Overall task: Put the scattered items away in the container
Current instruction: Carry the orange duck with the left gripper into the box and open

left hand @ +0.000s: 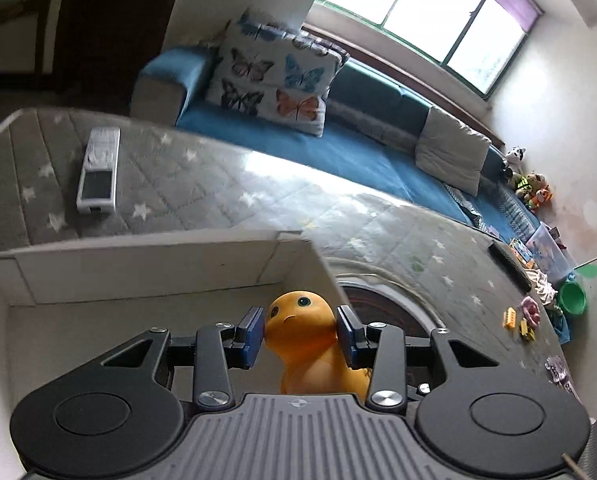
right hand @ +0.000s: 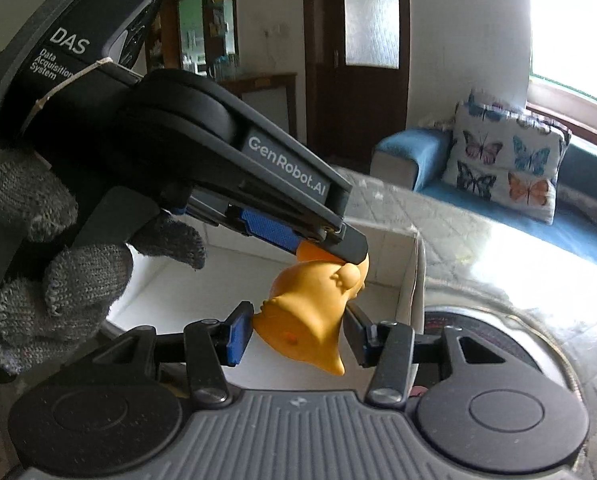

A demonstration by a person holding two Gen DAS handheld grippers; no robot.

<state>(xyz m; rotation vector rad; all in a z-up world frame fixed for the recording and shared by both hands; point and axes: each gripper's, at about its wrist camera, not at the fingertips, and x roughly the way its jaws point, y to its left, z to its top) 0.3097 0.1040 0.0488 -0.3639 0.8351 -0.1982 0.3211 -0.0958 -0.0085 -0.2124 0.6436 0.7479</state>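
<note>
An orange toy figure (left hand: 302, 332) with a round head and dark eyes sits between the pads of my left gripper (left hand: 300, 330), which is shut on its head over the white box (left hand: 146, 264). In the right wrist view the same toy (right hand: 310, 312) hangs from the left gripper (right hand: 330, 248), above the box (right hand: 410, 280). My right gripper (right hand: 298, 338) is around the toy's lower body, pads at its sides; I cannot tell if they press it.
A white remote (left hand: 98, 170) lies on the grey star-patterned table cover (left hand: 202, 184). Small toys (left hand: 518, 318) lie on the table at the right. A dark round mat (left hand: 382, 308) sits beside the box. A blue sofa with a butterfly pillow (left hand: 274, 80) stands behind.
</note>
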